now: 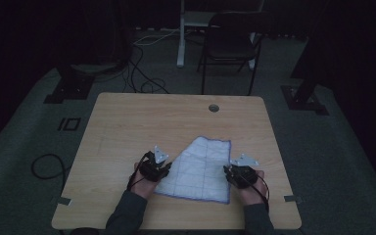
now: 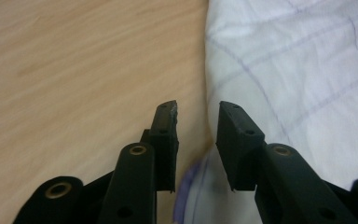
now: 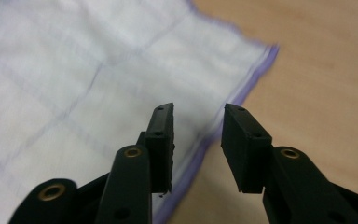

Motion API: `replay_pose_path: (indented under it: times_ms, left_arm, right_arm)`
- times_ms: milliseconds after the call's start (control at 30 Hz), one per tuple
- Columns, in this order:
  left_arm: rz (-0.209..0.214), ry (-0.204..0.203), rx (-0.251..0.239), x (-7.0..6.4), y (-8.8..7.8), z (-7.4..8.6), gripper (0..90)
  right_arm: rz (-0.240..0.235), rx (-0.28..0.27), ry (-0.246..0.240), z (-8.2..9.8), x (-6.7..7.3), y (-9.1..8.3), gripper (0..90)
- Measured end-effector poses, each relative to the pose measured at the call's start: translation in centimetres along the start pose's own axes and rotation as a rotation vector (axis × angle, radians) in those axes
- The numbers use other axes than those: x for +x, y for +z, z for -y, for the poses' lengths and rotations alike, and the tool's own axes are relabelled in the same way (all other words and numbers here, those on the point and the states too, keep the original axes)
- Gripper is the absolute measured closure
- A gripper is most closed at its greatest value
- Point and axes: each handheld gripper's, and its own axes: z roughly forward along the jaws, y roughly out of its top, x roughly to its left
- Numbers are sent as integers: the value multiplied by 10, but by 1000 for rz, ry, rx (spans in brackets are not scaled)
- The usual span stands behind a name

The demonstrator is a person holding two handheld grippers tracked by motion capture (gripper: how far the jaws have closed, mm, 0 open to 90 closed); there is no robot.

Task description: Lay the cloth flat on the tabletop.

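Cloth [image 1: 200, 169]: white, purple-hemmed, flat near the table's [image 1: 127, 122] near edge, right of centre.
Left gripper [image 2: 196, 123]: jaws parted over the cloth's left hem, gripping nothing.
Right gripper [image 3: 196, 123]: jaws parted astride the right hem, empty.

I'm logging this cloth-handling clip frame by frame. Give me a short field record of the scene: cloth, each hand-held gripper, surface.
cloth: white cloth with purple checks and hem, lying on the table, one far corner folded in
left hand-held gripper: left hand-held gripper at the cloth's left edge, jaws apart, edge between them, not pinched
right hand-held gripper: right hand-held gripper over the cloth's right hem, jaws apart
surface: wooden table
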Motion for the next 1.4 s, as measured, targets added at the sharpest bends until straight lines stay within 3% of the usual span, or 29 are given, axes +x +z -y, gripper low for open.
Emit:
replay_pose_path:
  times_ms: [167, 333, 467, 533, 800, 833, 967, 1200, 1400]
  left_arm:
    - [35, -39, 0, 4, 17, -17, 620]
    - [51, -65, 19, 7, 34, -29, 598]
    - [71, -95, 28, 8, 43, -31, 588]
    - [81, -103, 29, 7, 46, -31, 582]
    - [151, -107, 55, 1, 58, -34, 612]
    - [169, -93, 60, 1, 59, -34, 666]
    - [168, -67, 53, -2, 54, -38, 866]
    - [190, 3, -7, -22, 33, -52, 888]
    - [219, 136, -48, -62, 15, -57, 887]
  right_arm:
    - [-6, -23, 29, -13, -6, 21, 692]
    - [-15, 35, 13, -11, -5, 36, 681]
    - [-20, 89, -2, -3, -1, 35, 684]
    - [-28, 100, 17, 1, -3, 32, 688]
    - [-38, 102, 33, 5, -5, 29, 692]
    - [-40, 101, 35, 5, -5, 29, 691]
    - [-54, 95, 54, 6, -8, 30, 690]
    - [-57, 92, 64, 6, -8, 30, 691]
    - [-58, 92, 73, 6, -9, 30, 691]
